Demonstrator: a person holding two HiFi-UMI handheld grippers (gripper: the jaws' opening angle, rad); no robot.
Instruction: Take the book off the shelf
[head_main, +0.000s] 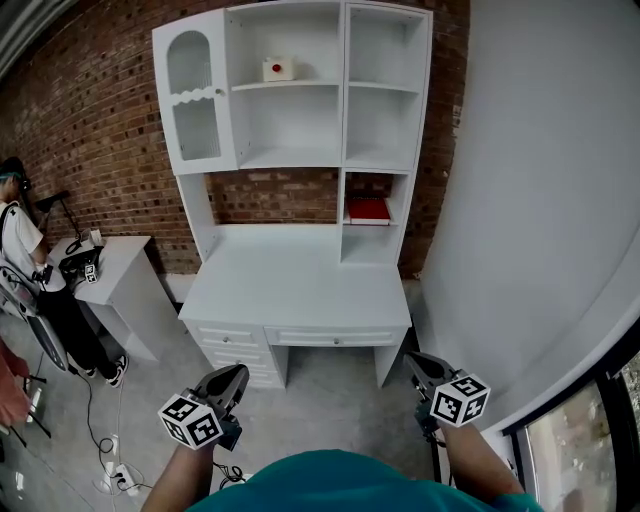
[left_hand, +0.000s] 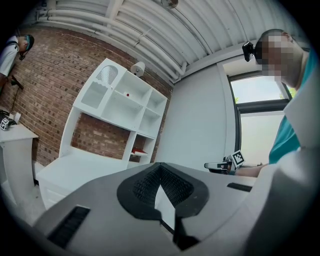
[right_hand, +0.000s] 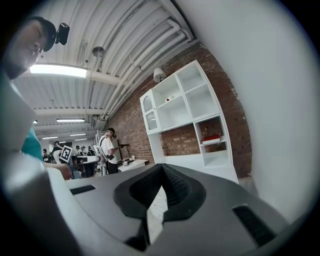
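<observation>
A red book (head_main: 368, 210) lies flat in the lower right cubby of the white shelf unit (head_main: 300, 150), which stands on a white desk (head_main: 295, 285) against a brick wall. The book also shows small in the left gripper view (left_hand: 139, 151) and in the right gripper view (right_hand: 211, 138). My left gripper (head_main: 235, 378) and right gripper (head_main: 415, 362) are held low in front of the desk, far from the shelf. Both point toward it. The left gripper's (left_hand: 160, 167) jaws meet at the tips with nothing between them. The right gripper (right_hand: 161, 167) is shut and empty too.
A small white box with a red dot (head_main: 278, 68) sits on an upper shelf. A low white side table (head_main: 105, 265) and a standing person (head_main: 20, 240) are at the left. A grey wall (head_main: 540, 200) runs close along the right. Cables (head_main: 115, 470) lie on the floor.
</observation>
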